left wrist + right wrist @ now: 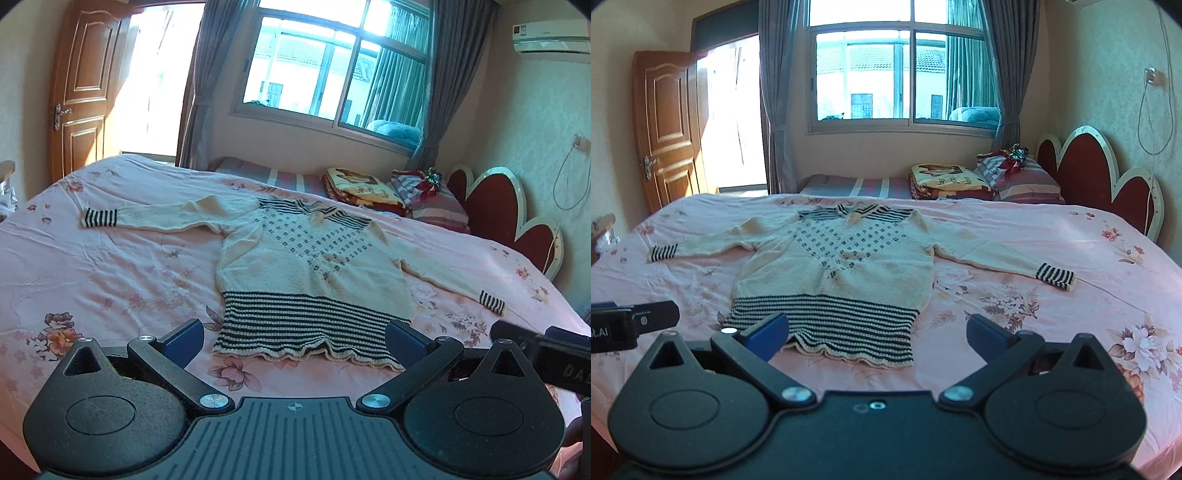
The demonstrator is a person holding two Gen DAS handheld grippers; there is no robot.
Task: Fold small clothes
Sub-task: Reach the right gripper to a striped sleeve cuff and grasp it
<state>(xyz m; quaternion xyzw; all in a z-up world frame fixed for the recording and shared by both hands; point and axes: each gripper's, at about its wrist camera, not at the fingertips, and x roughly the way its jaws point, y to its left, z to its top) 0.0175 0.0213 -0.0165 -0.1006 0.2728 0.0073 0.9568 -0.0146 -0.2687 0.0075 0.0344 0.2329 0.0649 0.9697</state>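
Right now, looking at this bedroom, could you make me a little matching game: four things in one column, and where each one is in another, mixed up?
Things:
1. sweater
2. wooden door
3. folded blankets
4. air conditioner

Places:
A. high on the wall, right of the window
B. spread flat on the pink bedsheet, sleeves out
C. standing open at the left
D. stacked near the headboard

Pairs: 1-B, 2-C, 3-D, 4-A
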